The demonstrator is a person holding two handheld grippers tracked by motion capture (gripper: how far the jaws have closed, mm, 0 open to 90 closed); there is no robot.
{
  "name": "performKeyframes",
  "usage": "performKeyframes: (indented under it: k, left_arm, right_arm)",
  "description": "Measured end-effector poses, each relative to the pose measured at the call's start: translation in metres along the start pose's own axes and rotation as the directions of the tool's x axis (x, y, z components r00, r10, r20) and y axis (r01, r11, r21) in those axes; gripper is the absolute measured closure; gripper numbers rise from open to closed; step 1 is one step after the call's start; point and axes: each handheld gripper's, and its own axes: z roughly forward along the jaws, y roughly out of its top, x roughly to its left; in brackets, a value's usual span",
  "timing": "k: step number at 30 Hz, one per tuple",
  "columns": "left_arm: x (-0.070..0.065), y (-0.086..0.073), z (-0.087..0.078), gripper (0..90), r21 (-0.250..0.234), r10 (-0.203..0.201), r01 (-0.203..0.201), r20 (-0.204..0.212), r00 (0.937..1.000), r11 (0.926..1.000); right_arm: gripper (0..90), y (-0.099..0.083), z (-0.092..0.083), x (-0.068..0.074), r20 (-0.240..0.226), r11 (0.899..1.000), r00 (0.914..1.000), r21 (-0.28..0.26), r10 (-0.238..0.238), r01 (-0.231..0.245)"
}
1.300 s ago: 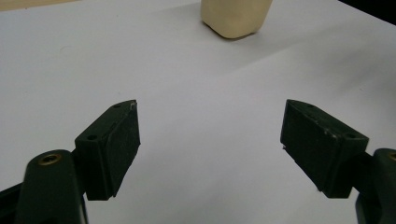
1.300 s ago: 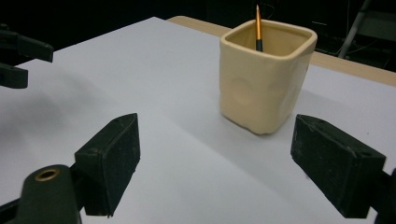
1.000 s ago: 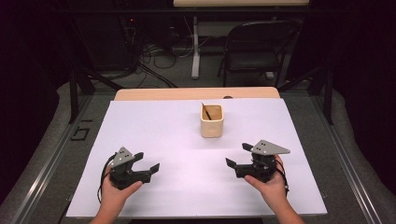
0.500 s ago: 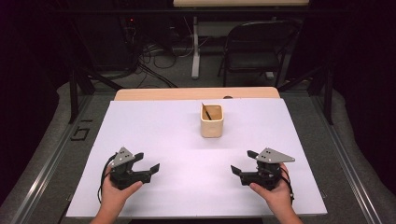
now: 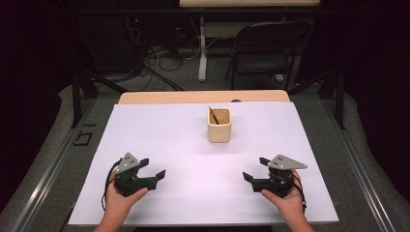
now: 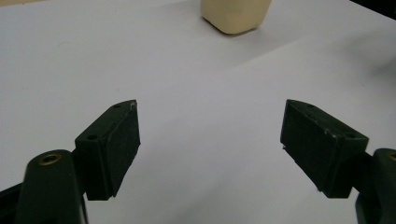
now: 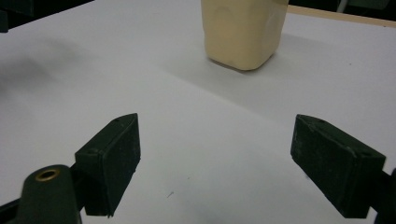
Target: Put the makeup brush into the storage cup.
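A cream square cup stands upright near the middle of the white table sheet, with a thin dark stick leaning inside it. My left gripper rests low at the front left, jaws wide open and empty. At the front right my right gripper is also open with nothing between its jaws. The cup shows far ahead in the left gripper view, beyond the left gripper. In the right gripper view the cup stands ahead of the open right gripper.
A wooden table edge runs behind the white sheet. A folding chair, cables and table legs stand on the floor beyond. Bare white sheet lies between the two grippers and around the cup.
My right gripper has drifted a little to the right and toward the front edge. The left gripper and the cup have stayed in place.
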Motion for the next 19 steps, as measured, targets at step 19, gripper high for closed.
performKeyframes:
  k: [19]
  left_arm:
    - [0.0018, -0.0002, 0.0006, 20.4, 0.003, -0.006, 0.006, -0.002, 1.0, 1.0]
  right_arm:
    - [15.3, -0.0082, 0.005, -0.0054, 0.028, 0.999, 0.9996, 0.036, 0.01, -0.011]
